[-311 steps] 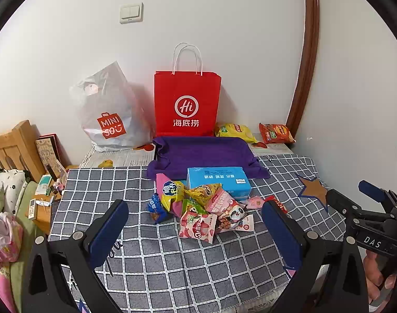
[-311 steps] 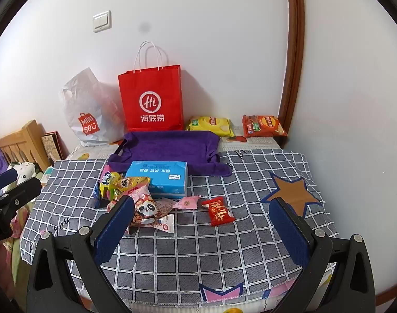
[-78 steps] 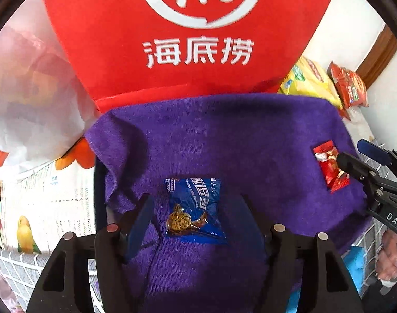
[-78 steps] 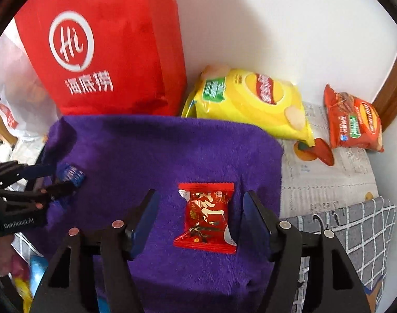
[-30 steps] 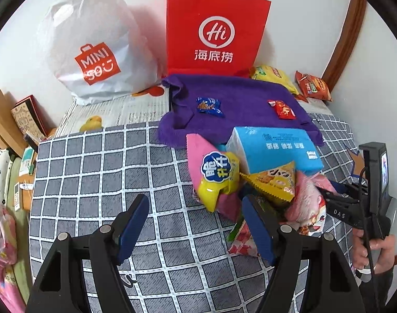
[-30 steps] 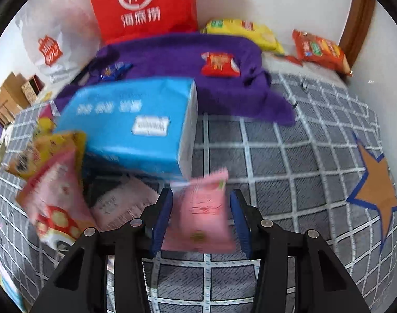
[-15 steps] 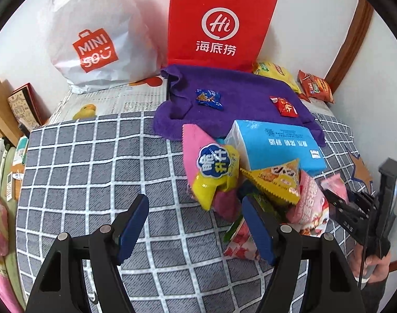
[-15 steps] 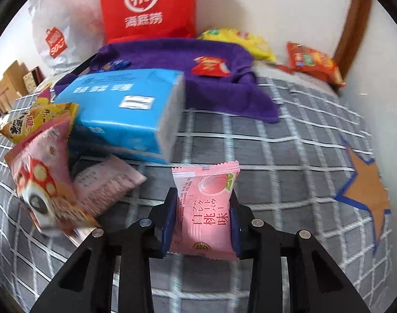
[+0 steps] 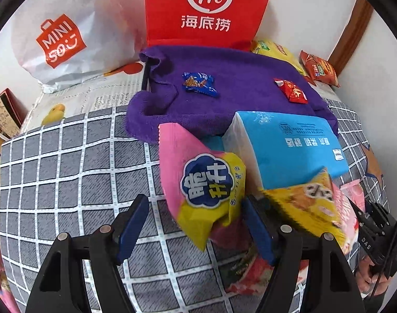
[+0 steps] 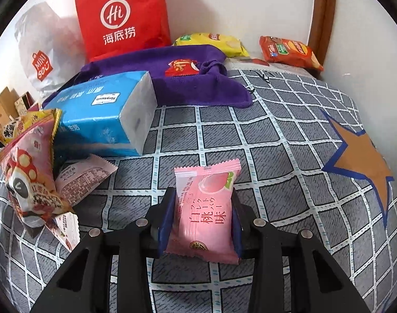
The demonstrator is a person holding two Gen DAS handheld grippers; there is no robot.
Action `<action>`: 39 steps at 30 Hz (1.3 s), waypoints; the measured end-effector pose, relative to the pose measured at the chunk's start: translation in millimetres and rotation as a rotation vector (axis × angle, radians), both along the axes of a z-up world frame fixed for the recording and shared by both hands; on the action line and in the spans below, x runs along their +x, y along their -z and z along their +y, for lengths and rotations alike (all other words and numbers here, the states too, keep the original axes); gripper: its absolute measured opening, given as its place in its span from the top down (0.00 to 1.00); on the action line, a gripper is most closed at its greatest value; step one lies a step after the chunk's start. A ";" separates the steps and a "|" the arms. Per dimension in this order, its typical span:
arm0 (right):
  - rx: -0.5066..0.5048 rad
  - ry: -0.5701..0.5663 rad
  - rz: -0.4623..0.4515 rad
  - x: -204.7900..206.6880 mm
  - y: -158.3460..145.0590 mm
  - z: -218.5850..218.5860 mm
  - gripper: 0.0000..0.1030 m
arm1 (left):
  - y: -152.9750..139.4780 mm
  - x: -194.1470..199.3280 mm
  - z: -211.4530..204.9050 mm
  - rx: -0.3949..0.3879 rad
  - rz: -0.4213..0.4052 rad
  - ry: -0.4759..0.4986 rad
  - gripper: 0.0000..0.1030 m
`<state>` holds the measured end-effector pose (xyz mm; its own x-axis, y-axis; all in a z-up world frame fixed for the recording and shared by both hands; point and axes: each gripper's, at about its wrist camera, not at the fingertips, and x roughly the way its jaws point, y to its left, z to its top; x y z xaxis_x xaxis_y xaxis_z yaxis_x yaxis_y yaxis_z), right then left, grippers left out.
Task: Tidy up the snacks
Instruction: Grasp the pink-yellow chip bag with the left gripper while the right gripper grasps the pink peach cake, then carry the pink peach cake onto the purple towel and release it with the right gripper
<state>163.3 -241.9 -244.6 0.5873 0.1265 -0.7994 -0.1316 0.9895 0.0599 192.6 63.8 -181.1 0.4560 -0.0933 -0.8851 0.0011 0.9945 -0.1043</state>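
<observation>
The right gripper (image 10: 202, 216) clamps a pink peach-flavour candy packet (image 10: 206, 208) by its sides, lifted clear for carrying to the purple towel (image 9: 224, 88) at the bed's far edge, where a blue snack packet (image 9: 198, 83) and red snack packet (image 9: 291, 91) lie well apart. The left gripper (image 9: 195, 224) hangs wide around the pink-and-yellow chip bag (image 9: 206, 185), ready to take it.

Black claw (image 10: 201, 216), blue pads (image 9: 130, 224), silver screws
</observation>
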 end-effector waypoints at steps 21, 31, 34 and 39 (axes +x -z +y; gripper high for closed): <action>0.015 -0.001 0.000 2.4 -0.4 -0.7 0.64 | -10.4 -11.1 11.1 0.019 -0.028 -0.013 0.52; 0.079 0.021 0.000 -23.6 -31.5 -2.5 0.65 | -39.2 -57.3 34.5 -0.029 -0.079 -0.042 0.52; 0.059 0.012 -0.021 -39.6 -44.0 2.6 0.65 | -43.9 -68.4 30.8 -0.047 -0.098 -0.037 0.52; 0.061 0.018 -0.023 -57.3 -55.7 5.9 0.65 | -49.6 -88.6 16.3 -0.073 -0.116 -0.003 0.52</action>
<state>106.0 -236.0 -188.9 0.6078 0.1634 -0.7771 -0.1154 0.9864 0.1172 104.0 80.1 -131.5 0.5550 -0.1543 -0.8174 0.0143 0.9843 -0.1761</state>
